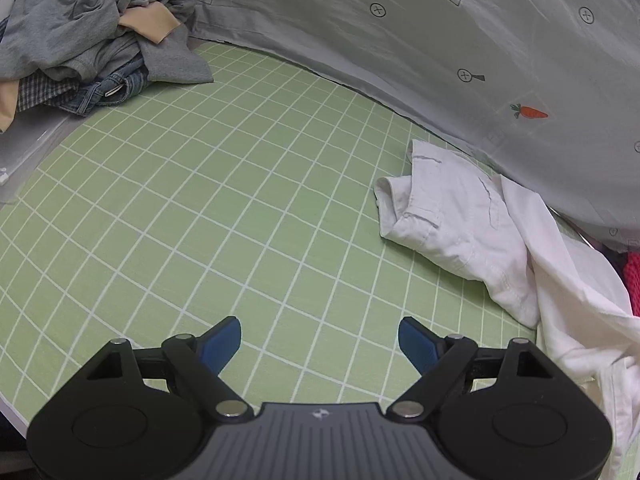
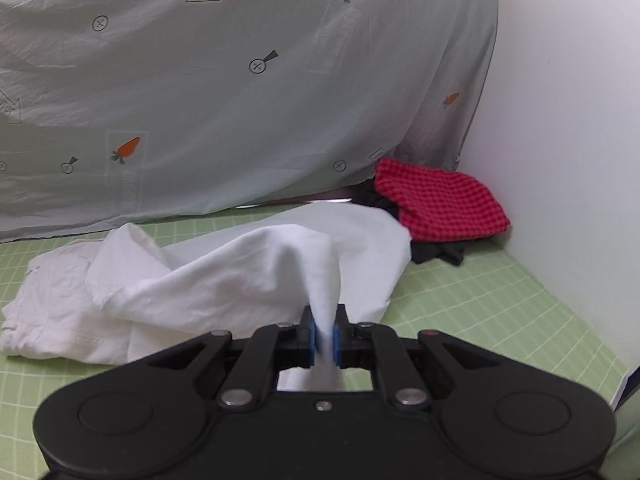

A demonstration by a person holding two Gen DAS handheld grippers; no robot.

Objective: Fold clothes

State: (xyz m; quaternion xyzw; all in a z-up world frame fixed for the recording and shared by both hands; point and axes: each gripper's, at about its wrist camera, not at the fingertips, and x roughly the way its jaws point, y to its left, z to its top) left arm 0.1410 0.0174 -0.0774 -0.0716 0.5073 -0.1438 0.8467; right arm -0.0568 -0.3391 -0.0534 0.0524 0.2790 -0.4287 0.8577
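So everything sits on the green grid sheet (image 1: pixel 224 184). At its far left corner there's a pile (image 1: pixel 92 36) of clothes: grey tops, something denim, a bit of plaid and a tan piece, all heaped together. Behind the sheet hangs a grey cloth (image 1: pixel 440 40) printed with carrots and arrows.

The left gripper (image 1: pixel 320 340) hovers over the bare middle of the sheet with its blue pads wide apart and nothing between them. It isn't touching any fabric.

Right of that, toward the sheet's right side, lies the white shirt (image 1: pixel 452 224), crumpled, with the collar end pointing to the middle of the sheet and the rest trailing off to the right edge.

The right gripper (image 2: pixel 325 338) has its pads pinched tight on a fold of that shirt (image 2: pixel 224 280), and the fabric rises in a little tent up from the sheet into the pads. The rest of the shirt is still lying on the sheet.

At the sheet's far right corner, against the white wall (image 2: pixel 560 120), there's a red checked cloth (image 2: pixel 440 204) sitting on something black (image 2: pixel 436 252), just beside the shirt's far edge.
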